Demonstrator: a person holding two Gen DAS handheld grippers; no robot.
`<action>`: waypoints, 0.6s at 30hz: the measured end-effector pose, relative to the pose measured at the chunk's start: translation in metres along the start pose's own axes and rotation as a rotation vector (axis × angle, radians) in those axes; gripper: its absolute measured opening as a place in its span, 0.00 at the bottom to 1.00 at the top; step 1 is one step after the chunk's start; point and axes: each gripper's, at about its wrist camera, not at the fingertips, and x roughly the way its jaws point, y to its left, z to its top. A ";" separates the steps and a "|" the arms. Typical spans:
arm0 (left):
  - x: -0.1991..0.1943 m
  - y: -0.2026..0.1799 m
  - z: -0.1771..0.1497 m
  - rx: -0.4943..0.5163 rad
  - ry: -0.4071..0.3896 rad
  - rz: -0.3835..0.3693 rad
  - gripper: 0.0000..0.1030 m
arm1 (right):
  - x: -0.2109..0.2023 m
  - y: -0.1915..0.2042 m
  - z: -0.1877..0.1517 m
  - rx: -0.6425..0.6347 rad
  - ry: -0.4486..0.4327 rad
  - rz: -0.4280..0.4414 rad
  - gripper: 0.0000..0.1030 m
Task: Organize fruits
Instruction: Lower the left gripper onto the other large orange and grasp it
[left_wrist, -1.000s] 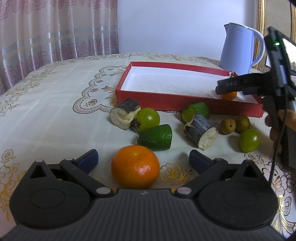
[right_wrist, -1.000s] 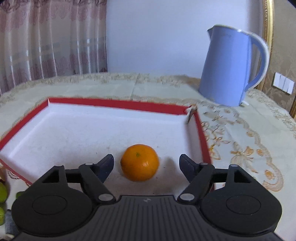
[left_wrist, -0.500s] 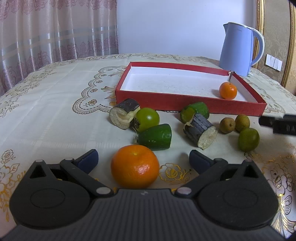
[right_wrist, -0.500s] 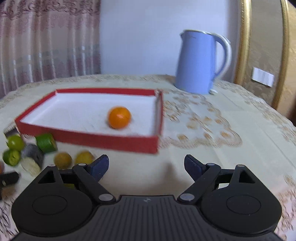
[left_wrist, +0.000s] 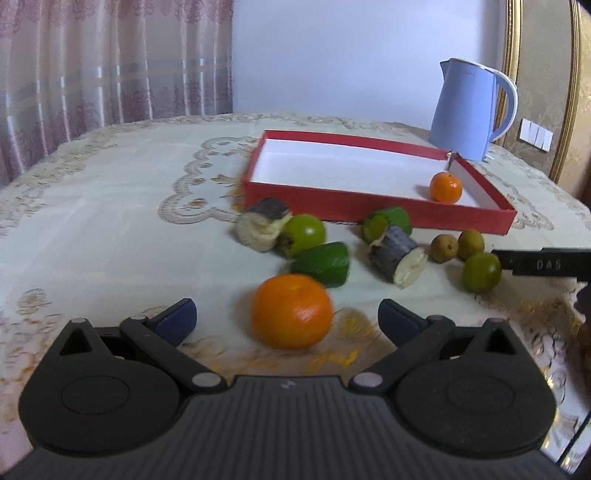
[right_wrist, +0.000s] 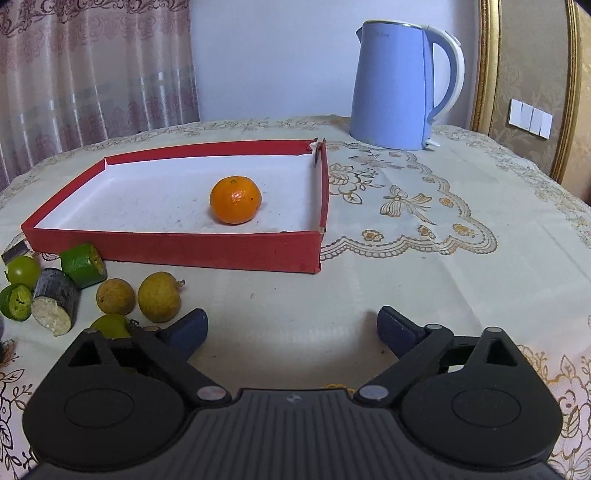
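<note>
A red tray (left_wrist: 369, 211) with a white floor holds one mandarin (left_wrist: 446, 187), also seen in the right wrist view (right_wrist: 235, 200) inside the tray (right_wrist: 184, 249). A second mandarin (left_wrist: 292, 311) lies on the cloth between the fingers of my open left gripper (left_wrist: 287, 317), not gripped. In front of the tray lie green fruits (left_wrist: 306, 232), green cut pieces (left_wrist: 325, 263), two dark stem pieces (left_wrist: 397, 256) and two brown longans (left_wrist: 443, 248). My right gripper (right_wrist: 291, 326) is open and empty over bare cloth right of the fruits (right_wrist: 159, 295); one of its fingers (left_wrist: 539, 263) shows at the left view's right edge.
A blue kettle (right_wrist: 399, 86) stands behind the tray's right corner. The table carries a cream embroidered cloth (right_wrist: 424, 229). Curtains (left_wrist: 110, 62) hang behind on the left. A gold frame and a wall switch (right_wrist: 530, 117) are at the right.
My right gripper has pulled back out of the tray, leaving a mandarin inside, and now sits low in front of the tray. My left gripper has shifted slightly around the near mandarin.
</note>
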 end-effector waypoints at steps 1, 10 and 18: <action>-0.003 0.003 -0.001 -0.001 -0.001 0.006 1.00 | 0.000 0.000 0.000 0.000 0.001 0.002 0.97; 0.006 0.006 0.002 0.001 0.021 0.035 1.00 | 0.000 -0.001 0.001 0.008 -0.001 0.012 0.98; 0.008 0.004 0.003 -0.010 0.014 0.060 0.95 | 0.000 -0.002 0.001 0.011 -0.002 0.015 0.98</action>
